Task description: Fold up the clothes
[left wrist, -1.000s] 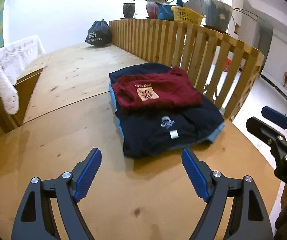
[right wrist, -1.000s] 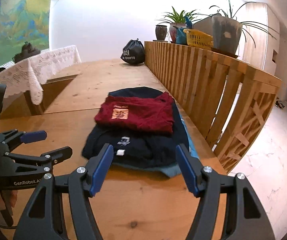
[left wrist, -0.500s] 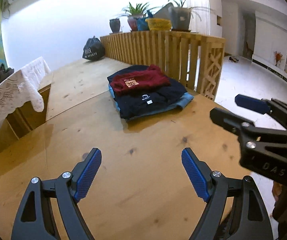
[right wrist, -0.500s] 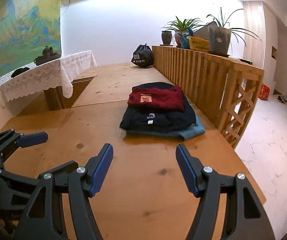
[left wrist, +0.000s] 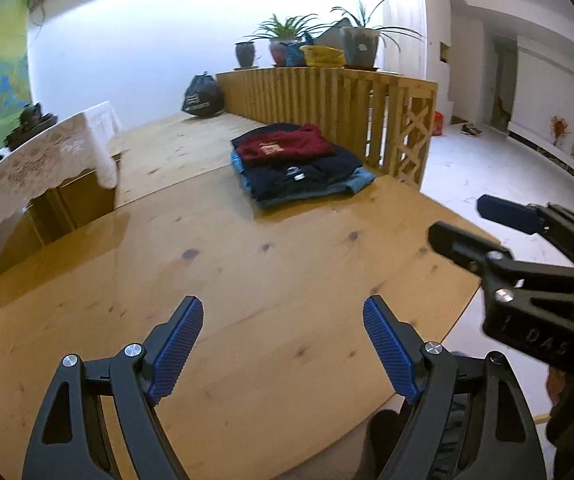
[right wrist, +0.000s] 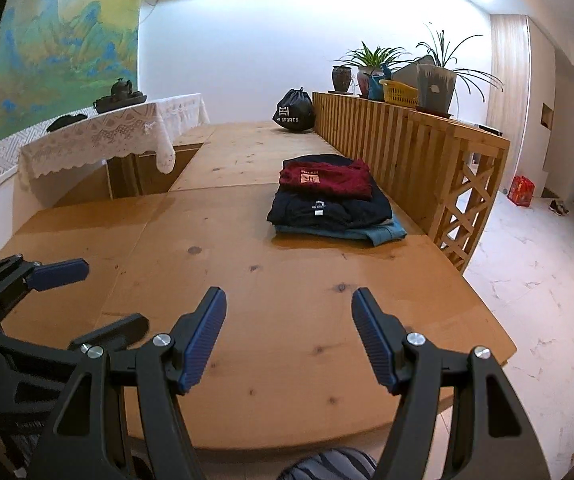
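A stack of folded clothes (left wrist: 301, 166) lies on the far right of the wooden table (left wrist: 247, 264), against the slatted railing. A maroon shirt (right wrist: 325, 178) is on top, a navy shirt (right wrist: 327, 210) under it, a light blue garment (right wrist: 383, 234) at the bottom. My left gripper (left wrist: 283, 344) is open and empty, above the near part of the table, well back from the stack. My right gripper (right wrist: 289, 336) is open and empty, also near the front edge. Each gripper shows in the other's view, the right one (left wrist: 487, 224) and the left one (right wrist: 67, 296).
A wooden slatted railing (right wrist: 407, 152) runs along the table's right side, with potted plants (right wrist: 433, 84) and a yellow basket (right wrist: 401, 94) on top. A black sports bag (right wrist: 293, 112) sits at the far end. A lace-covered table (right wrist: 107, 132) stands at the left. A striped cloth (right wrist: 327, 464) shows below the table's front edge.
Both grippers have pulled back from the stack toward the table's front edge and risen; the stack now looks small and far. Both stayed open and empty.
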### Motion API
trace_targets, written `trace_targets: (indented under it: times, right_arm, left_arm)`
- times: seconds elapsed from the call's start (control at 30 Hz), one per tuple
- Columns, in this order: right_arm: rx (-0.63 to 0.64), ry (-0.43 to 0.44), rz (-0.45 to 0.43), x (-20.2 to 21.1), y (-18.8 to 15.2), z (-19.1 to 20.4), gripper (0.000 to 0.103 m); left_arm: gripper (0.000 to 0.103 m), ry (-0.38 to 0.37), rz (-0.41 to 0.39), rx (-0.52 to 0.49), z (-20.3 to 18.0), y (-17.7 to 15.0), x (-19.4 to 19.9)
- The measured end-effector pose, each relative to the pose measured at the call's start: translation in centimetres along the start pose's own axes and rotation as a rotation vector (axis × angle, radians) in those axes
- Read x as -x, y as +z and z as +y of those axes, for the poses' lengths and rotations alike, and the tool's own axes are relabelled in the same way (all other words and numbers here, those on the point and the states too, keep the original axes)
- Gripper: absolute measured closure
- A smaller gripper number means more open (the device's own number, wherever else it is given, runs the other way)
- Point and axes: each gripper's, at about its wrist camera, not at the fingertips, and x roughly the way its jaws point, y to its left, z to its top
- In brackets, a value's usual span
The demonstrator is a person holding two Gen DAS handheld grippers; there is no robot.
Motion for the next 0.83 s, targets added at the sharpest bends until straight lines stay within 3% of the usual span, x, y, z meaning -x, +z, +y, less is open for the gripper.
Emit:
trace_targets:
  times: [0.27,0.83]
  right_arm:
    - [0.022,0.006,0.017,1.7,-2.0,1.3,0.038]
    - [0.050,0.013,0.044,2.2,-3.0,2.2,0.038]
  left_arm:
    - [0.022,0.003,-0.001,0.048,1.2,-2.8,2.0]
    - [0.022,-0.004,-0.005,0.073,1.3,-4.2,3.3]
